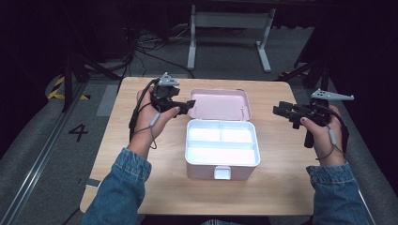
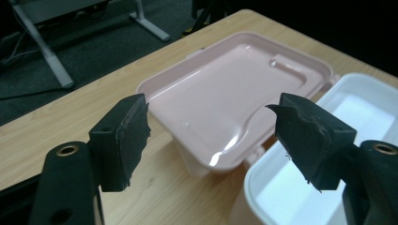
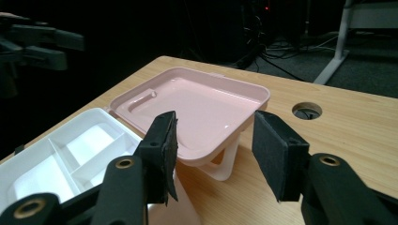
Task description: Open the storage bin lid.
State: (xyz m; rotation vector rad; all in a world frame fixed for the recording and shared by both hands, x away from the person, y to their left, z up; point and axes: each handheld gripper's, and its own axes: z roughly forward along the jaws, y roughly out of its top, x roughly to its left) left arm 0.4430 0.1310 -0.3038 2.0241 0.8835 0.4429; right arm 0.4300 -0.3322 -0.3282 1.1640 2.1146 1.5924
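Note:
A white lunch box point(image 1: 222, 145) with three empty compartments stands in the middle of the table, its pink lid point(image 1: 220, 103) swung back flat behind it. My left gripper point(image 1: 187, 107) hovers at the lid's left edge, jaws open with nothing between them. In the left gripper view the lid point(image 2: 234, 98) lies beyond the open gripper point(image 2: 211, 136), with the white box point(image 2: 300, 183) at lower right. My right gripper point(image 1: 280, 111) floats open to the right of the box. Its own view shows the gripper point(image 3: 213, 145) open, the lid point(image 3: 187, 105) ahead and the box point(image 3: 61, 159) at left.
The wooden table point(image 1: 141, 187) has bare room on both sides of the box and a round cable hole point(image 3: 307, 110) near its back edge. Behind the table stands a white desk frame point(image 1: 230, 33) among floor cables. Dark surroundings flank the table.

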